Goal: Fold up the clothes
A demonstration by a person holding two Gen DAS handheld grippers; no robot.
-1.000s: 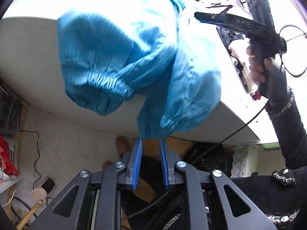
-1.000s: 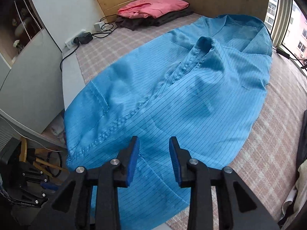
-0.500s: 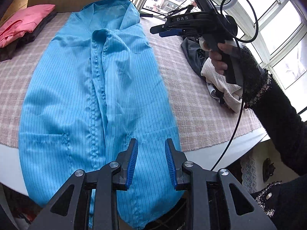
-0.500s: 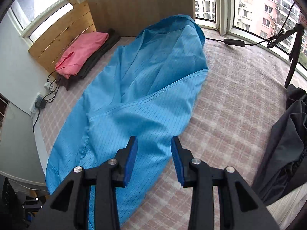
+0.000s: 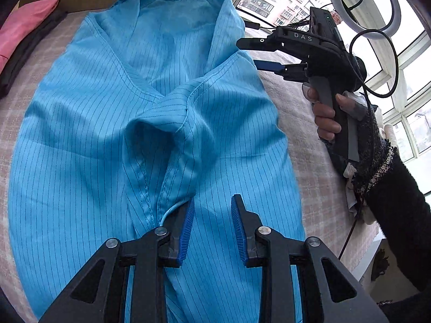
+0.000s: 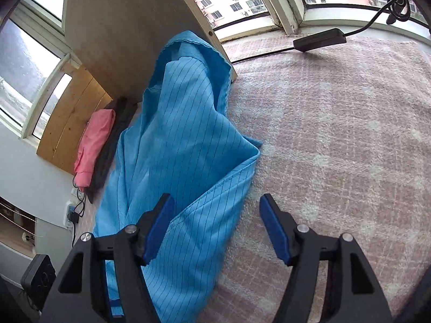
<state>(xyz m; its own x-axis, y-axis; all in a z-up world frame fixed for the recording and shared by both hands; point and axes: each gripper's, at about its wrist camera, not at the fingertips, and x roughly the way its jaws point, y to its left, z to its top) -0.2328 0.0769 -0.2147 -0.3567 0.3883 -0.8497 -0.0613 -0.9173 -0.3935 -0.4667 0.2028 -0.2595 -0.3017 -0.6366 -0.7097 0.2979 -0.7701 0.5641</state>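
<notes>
Left wrist view: the blue striped coat [image 5: 150, 134] runs lengthwise up the frame's centre, collar at top. The left gripper [image 5: 211, 226] hangs over it, jaws apart, empty.

Right wrist view: the coat [image 6: 172, 161] stretches from lower left toward the upper-centre wall; the right gripper [image 6: 216, 228] gapes wide over its edge, holding nothing.

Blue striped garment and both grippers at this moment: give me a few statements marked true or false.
1. The blue striped garment lies spread on the checked cloth. True.
2. The left gripper is clamped on a sleeve. False: its jaws stand apart above the fabric, nothing between them.
3. The right gripper is open, near the garment's edge. True.
4. The pink folded item lies on top of the blue garment. False: it rests apart, on a dark pile by the wooden board.
5. The garment is already folded into a neat square. False: it is laid out long, bunched near the collar.
</notes>
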